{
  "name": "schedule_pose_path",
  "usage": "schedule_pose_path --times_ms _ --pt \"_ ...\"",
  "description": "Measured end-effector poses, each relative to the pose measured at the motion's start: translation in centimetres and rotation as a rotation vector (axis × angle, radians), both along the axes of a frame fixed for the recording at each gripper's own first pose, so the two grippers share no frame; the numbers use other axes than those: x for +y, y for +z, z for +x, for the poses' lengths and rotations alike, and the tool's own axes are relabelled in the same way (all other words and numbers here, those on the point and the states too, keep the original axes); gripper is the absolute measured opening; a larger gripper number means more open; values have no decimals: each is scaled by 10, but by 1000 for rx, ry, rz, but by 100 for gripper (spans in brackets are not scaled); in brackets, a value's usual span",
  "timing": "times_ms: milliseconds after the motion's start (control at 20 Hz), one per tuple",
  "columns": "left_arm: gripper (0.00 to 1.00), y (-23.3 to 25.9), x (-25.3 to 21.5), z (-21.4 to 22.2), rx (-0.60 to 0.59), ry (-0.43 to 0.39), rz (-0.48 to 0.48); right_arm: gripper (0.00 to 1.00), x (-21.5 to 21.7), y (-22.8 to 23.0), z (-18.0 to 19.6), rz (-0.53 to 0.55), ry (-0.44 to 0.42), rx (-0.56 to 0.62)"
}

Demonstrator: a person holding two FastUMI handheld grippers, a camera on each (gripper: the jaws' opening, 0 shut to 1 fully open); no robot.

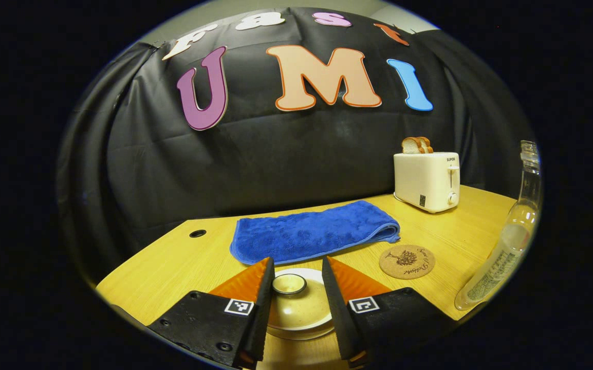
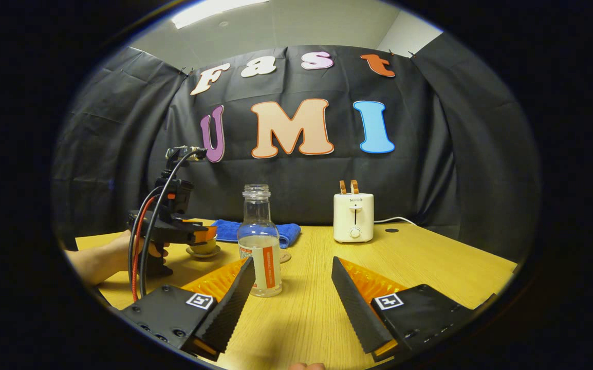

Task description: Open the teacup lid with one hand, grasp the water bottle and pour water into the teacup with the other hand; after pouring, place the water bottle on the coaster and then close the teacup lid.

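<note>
Left gripper (image 1: 297,293) above wooden table (image 1: 183,267)

Glossy glazed ceramic teacup lid (image 1: 296,303), clear smooth water bottle (image 2: 259,241), matt cork coaster (image 1: 407,261), fluffy cloth towel (image 1: 312,231), smooth wood-grain tabletop (image 1: 461,231)

on the tabletop (image 1: 173,267), the teacup (image 1: 296,308) sits in front of the towel (image 1: 312,231); coaster (image 1: 407,261) just right, toaster (image 1: 426,180) behind, water bottle (image 1: 507,241) far right.
</note>
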State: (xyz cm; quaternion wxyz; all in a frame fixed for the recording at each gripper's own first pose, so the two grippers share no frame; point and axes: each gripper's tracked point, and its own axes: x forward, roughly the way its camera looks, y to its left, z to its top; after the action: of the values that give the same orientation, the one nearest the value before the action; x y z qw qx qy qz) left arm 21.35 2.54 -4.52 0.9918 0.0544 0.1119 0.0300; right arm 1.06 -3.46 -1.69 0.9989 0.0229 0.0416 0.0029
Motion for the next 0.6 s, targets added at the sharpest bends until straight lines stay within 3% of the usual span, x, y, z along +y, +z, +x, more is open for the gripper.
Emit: schedule_pose_path --times_ms 300,350,400,600 --pt "37 -1 5 -1 3 9 12 97 -1 0 0 -1 -3 0" --pt "30 -1 6 -1 7 9 14 97 -1 0 0 -1 -3 1" --pt "32 -1 6 -2 7 7 13 97 0 0 0 -1 -3 1" --pt "24 1 6 -2 -2 3 3 96 0 0 -1 -1 -3 1"
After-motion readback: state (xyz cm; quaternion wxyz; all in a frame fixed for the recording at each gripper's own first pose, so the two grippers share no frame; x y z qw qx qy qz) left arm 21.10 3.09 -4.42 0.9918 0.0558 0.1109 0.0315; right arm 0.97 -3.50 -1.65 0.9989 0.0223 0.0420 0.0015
